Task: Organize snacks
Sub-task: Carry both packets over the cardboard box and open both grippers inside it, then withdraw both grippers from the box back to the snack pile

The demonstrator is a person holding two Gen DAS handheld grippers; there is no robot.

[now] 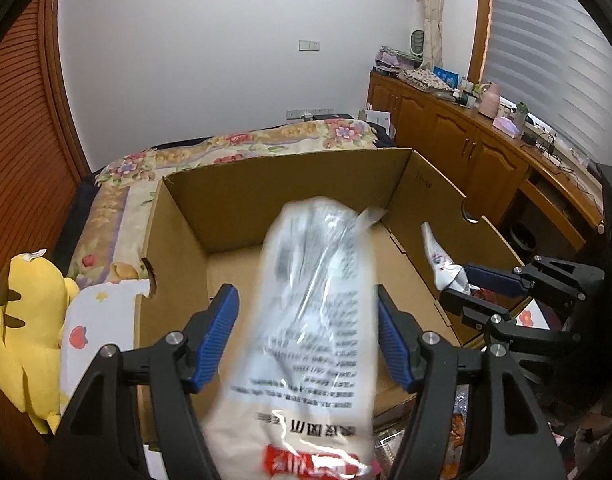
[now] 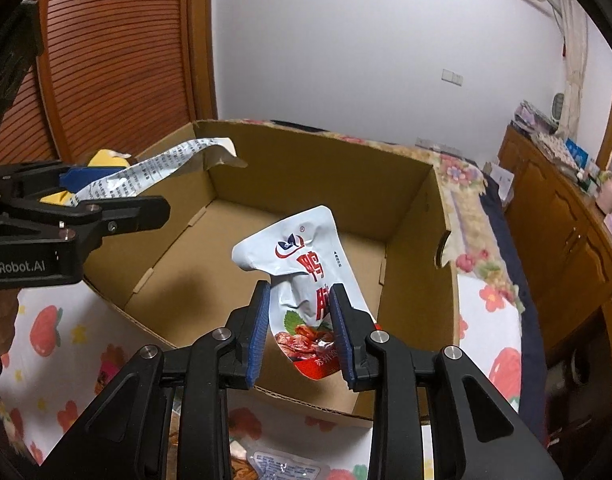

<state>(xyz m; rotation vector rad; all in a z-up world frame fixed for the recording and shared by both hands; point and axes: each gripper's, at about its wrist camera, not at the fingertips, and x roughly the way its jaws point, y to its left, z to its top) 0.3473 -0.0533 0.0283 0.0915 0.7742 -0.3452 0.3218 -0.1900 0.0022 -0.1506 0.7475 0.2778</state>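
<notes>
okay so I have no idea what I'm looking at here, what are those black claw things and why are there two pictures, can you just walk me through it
The black claws are handheld two-finger grippers, one in each of a person's hands, each carrying a camera that looks out along its fingers. So the two pictures are one moment seen from each gripper. The left gripper has a blurred white snack packet between its blue pads; from the right-hand view it looks pinched. The right gripper squeezes a light blue pouch with red characters. Both hang over an open cardboard box with a bare floor, on a fruit-print sheet. A yellow plush toy sits beside the box.
</notes>
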